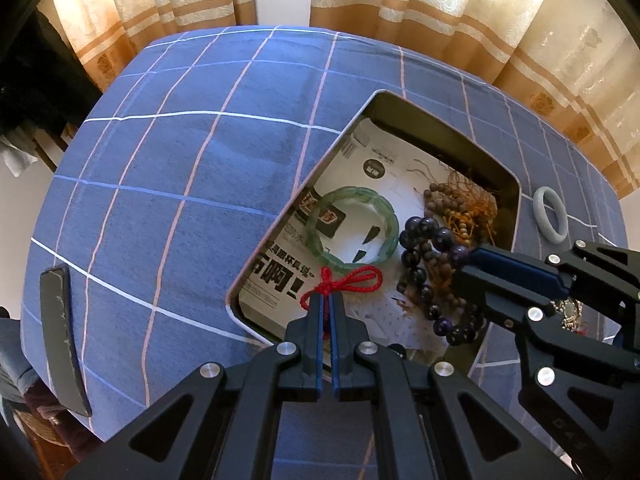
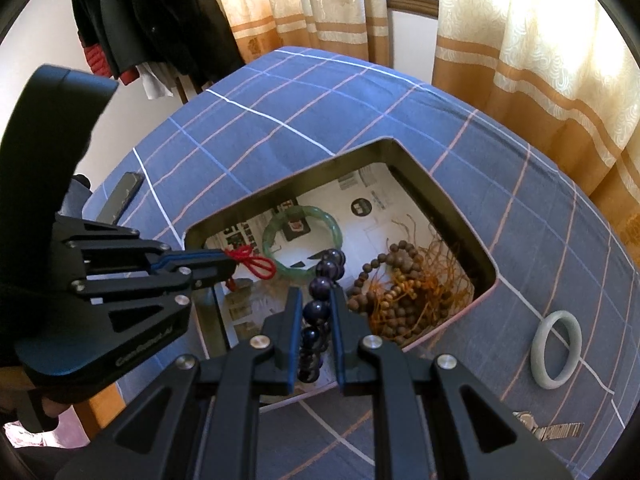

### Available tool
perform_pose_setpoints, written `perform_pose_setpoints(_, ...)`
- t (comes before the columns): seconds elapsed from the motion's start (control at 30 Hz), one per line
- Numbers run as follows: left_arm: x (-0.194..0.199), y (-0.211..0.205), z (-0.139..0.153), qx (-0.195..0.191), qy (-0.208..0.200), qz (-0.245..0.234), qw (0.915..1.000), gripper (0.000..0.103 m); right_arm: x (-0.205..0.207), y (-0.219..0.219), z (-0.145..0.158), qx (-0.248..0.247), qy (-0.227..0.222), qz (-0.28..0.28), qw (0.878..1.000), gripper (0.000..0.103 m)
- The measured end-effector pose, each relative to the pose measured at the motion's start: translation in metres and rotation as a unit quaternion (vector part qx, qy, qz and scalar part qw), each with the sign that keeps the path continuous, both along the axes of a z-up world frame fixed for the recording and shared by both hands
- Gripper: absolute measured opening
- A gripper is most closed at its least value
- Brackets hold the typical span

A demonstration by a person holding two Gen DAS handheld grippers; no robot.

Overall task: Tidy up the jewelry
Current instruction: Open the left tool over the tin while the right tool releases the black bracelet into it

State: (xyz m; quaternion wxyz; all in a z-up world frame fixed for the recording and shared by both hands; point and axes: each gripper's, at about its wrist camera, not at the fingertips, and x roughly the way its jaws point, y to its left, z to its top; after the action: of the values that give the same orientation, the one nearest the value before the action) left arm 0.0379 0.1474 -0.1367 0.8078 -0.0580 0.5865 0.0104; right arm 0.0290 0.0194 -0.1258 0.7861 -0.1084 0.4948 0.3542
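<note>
Left gripper (image 1: 329, 300) pinches the red cord (image 1: 344, 282); right gripper (image 2: 316, 300) seems clamped on the dark beads (image 2: 320, 280), both over the box (image 2: 460, 208). Depositing step: next, open and release. Pale bangle (image 2: 556, 354) waits at four o'clock.

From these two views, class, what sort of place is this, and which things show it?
Probably a room in a home, perhaps a bedroom: patterned curtains hang behind a checked blue cloth, dark clothes hang by the wall, and a box holds jewelry.
</note>
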Motion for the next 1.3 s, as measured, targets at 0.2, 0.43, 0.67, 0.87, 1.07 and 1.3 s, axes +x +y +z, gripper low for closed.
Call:
perform_pose_setpoints(0.2,0.001,0.003,0.003,0.000,0.002,0.015,0.9999,0.003,-0.001,-0.002,-0.001,0.000,-0.002,-0.001,1.000,0.017)
perform_pose_setpoints(0.43,-0.002,0.006,0.010,0.017,-0.013,0.032,0.9993,0.060,-0.006,-0.005,0.002,0.003,-0.007,-0.001,1.000,0.044)
perform_pose_setpoints(0.67,-0.005,0.009,0.016,0.015,-0.006,0.037,0.9992,0.064,-0.010,-0.016,0.010,0.012,-0.010,-0.008,1.000,0.052)
perform_pose_setpoints(0.87,-0.010,0.011,0.018,0.008,-0.002,0.051,0.9986,0.064,-0.016,-0.020,0.014,0.017,-0.011,-0.010,1.000,0.059)
perform_pose_setpoints(1.07,-0.015,0.006,0.022,0.011,-0.004,0.047,0.9988,0.064,-0.021,-0.026,0.014,0.021,-0.013,-0.014,1.000,0.061)
perform_pose_setpoints(1.3,-0.019,-0.016,0.032,-0.003,-0.010,0.028,0.9996,0.064,-0.027,-0.075,0.011,0.016,-0.006,-0.057,0.998,0.063)
